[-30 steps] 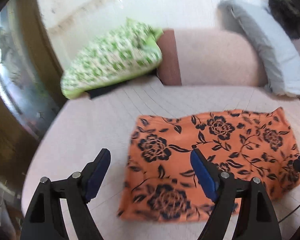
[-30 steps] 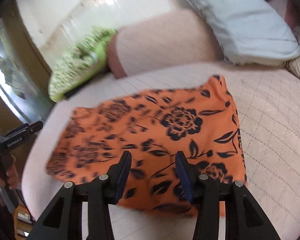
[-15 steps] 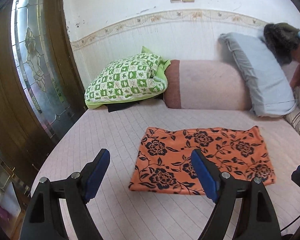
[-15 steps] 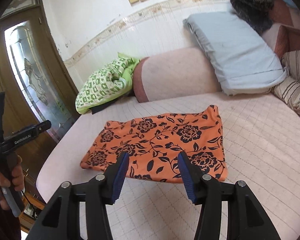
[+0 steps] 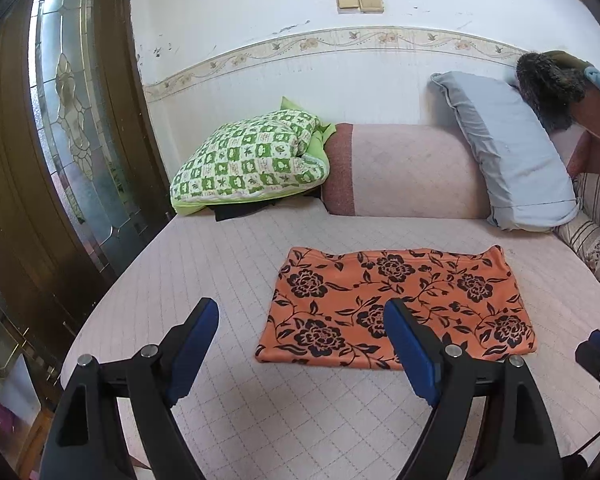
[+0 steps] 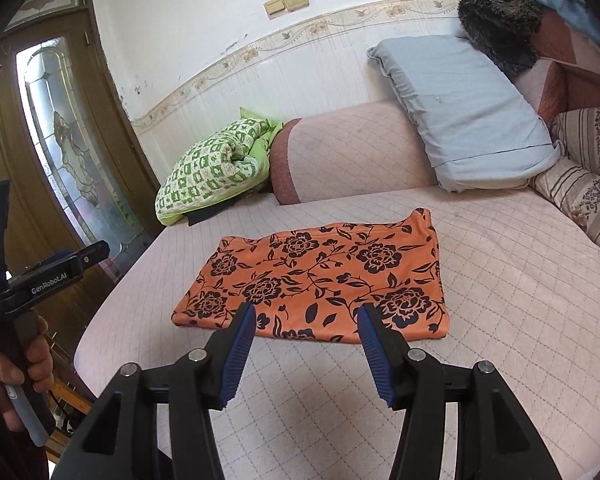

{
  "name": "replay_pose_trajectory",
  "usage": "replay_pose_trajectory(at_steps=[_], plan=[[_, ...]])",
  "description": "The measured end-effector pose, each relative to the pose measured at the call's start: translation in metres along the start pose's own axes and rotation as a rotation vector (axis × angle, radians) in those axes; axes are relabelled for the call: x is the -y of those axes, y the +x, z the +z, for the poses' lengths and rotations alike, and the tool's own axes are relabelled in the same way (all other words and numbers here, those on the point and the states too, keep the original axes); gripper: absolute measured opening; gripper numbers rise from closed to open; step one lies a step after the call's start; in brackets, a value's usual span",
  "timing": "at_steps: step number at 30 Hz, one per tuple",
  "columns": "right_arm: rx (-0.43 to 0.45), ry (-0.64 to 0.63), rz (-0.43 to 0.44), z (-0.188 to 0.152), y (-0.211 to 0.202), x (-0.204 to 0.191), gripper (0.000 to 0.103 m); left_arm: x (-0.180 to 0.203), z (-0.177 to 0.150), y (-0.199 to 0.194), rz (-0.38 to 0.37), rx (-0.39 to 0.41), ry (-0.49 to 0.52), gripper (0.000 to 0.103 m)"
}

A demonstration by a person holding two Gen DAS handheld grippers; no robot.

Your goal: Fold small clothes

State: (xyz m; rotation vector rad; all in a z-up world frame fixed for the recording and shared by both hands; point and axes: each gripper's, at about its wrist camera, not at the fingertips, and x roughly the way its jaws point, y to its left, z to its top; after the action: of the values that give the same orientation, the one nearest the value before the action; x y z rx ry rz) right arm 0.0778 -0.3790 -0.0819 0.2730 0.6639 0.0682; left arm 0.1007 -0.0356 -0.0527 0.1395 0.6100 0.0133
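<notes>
Folded orange cloth with black flower print (image 5: 396,308) (image 6: 320,276), a flat rectangle on the pink quilted bed (image 5: 236,280) (image 6: 520,300), at centre right of the left wrist view and at centre of the right wrist view. All 4 edges of the cloth lie on the cover; bare quilt surrounds it on every side, widest toward the lower left of both views. Its near edge runs just above the jaw tips in each frame.

Left gripper (image 5: 304,344): jaws spread wide, nothing between them, above the bed's near edge; its right blue pad overlaps the cloth's near edge in the picture, though contact cannot be judged. Right gripper (image 6: 306,328): jaws parted, narrower than the left, nothing between them, tips in line with the cloth's near edge.

At the left edge of the right wrist view, a hand (image 6: 18,364) holds the handle of the left gripper, beyond the bed's rounded corner.

Upper frame: green-and-white checked cushion (image 5: 248,160) (image 6: 208,172), pink bolster (image 5: 408,172) (image 6: 352,148) and grey-blue pillow (image 5: 508,148) (image 6: 464,112) along the tiled wall. Wooden door with leaded glass (image 5: 72,120) (image 6: 64,128) at far left.
</notes>
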Motion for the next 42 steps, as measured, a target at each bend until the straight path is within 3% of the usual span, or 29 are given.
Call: replay_pose_trajectory(at_steps=[3,7,13,17,23,30,37,39,42], plan=[[-0.001,-0.019,-0.022,-0.002,0.002,-0.003,0.06,-0.006,-0.011,0.01,0.009,-0.027,0.001,0.092],[-0.038,0.005,-0.056,-0.012,0.016,0.01,0.06,-0.016,-0.032,0.037,0.015,-0.112,-0.002,0.092],[-0.14,0.097,-0.098,-0.036,0.053,0.05,0.06,-0.047,-0.086,0.095,0.031,-0.327,-0.063,0.092],[-0.193,0.18,-0.077,-0.052,0.077,0.072,0.06,-0.059,-0.11,0.119,0.013,-0.422,-0.125,0.092],[-0.232,0.34,-0.012,-0.064,0.1,0.103,0.06,-0.072,-0.111,0.147,-0.065,-0.455,-0.223,0.092],[-0.209,0.645,0.124,-0.065,0.115,0.154,0.065,-0.085,-0.114,0.206,-0.277,-0.571,-0.498,0.092],[-0.251,0.861,0.236,-0.07,0.146,0.184,0.066,-0.077,-0.11,0.248,-0.371,-0.585,-0.684,0.092],[-0.252,0.902,0.257,-0.07,0.154,0.191,0.066,-0.074,-0.105,0.254,-0.379,-0.567,-0.705,0.086],[-0.262,0.954,0.249,-0.068,0.167,0.2,0.066,-0.071,-0.101,0.27,-0.406,-0.569,-0.741,0.063]])
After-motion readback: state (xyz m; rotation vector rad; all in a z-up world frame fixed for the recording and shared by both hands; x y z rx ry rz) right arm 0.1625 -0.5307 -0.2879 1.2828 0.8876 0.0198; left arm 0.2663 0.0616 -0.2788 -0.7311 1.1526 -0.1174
